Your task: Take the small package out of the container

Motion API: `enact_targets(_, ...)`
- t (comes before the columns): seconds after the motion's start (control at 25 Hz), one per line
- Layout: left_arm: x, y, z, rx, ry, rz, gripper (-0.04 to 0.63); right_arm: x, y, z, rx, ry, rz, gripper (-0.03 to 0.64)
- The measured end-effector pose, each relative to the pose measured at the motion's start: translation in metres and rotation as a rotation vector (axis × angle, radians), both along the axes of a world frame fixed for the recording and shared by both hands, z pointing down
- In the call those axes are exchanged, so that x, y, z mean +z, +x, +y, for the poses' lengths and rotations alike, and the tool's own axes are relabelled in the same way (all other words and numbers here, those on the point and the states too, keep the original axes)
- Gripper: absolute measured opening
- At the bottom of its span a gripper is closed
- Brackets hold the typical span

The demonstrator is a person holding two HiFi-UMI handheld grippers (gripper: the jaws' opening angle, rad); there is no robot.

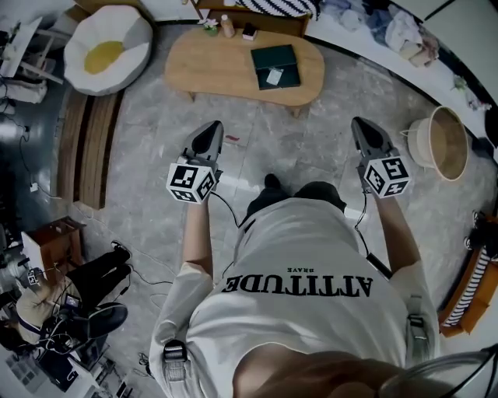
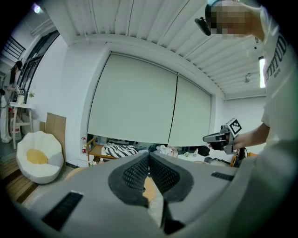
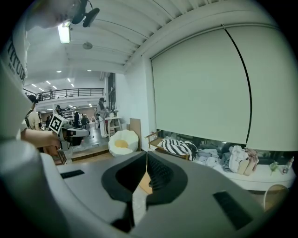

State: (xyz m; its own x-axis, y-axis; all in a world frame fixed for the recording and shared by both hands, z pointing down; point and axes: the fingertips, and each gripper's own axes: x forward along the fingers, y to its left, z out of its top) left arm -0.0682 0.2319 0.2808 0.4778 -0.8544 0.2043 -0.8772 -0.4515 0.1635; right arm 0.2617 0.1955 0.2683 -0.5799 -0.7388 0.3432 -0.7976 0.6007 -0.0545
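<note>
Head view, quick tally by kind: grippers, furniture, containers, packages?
grippers: 2 (left gripper, right gripper)
table: 1
beanbag: 1
basket: 1
box: 1
package: 1
Total: 7

At twelve o'clock in the head view, the dark green flat rectangular container [image 1: 275, 65] lies on the oval light-wood surface [image 1: 218, 66]. The small white package [image 1: 274, 75] there is too small for us to tell whether it sits inside the container or on top of it. We cannot identify the little bottles [image 1: 226, 26] at the surface's far edge. The black-and-white striped fabric [image 1: 276, 6] is cut off by the top edge. The person's torso [image 1: 311, 264] hides the legs; the dark shapes [image 1: 272, 185] at its twelve o'clock side may be shoes or trousers, we cannot tell. In the left gripper view, the fingers [image 2: 136, 174] of the left gripper [image 2: 149, 154] hide most of the surface. In the right gripper view, the fingers [image 3: 160, 173] of the right gripper [image 3: 146, 153] do the same.
</note>
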Motion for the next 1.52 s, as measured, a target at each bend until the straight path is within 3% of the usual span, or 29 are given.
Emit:
enact_targets(0.2, 0.002, -0.019, -0.004, -0.009, -0.008, 0.010, 0.021, -0.003, -0.020, -0.005, -0.011, 0.001, 0.004, 0.021)
enact_targets(0.52, 0.008, -0.022, -0.016, -0.027, -0.013, 0.008, 0.021, -0.002, -0.015, -0.028, 0.004, -0.002, -0.013, 0.021)
enact_targets(0.76, 0.017, -0.021, -0.032, -0.063, -0.032, 0.002, 0.021, 0.005, -0.026, -0.059, -0.043, -0.004, -0.019, 0.023)
enact_targets(1.24, 0.019, -0.006, -0.121, -0.127, -0.035, 0.023, 0.021, 0.028, -0.039, -0.172, -0.135, -0.079, -0.029, 0.023)
enact_targets(1.52, 0.048, 0.011, -0.183, -0.167, -0.070, 0.043, 0.021, 0.058, -0.031, -0.246, -0.163, -0.134, -0.020, 0.023)
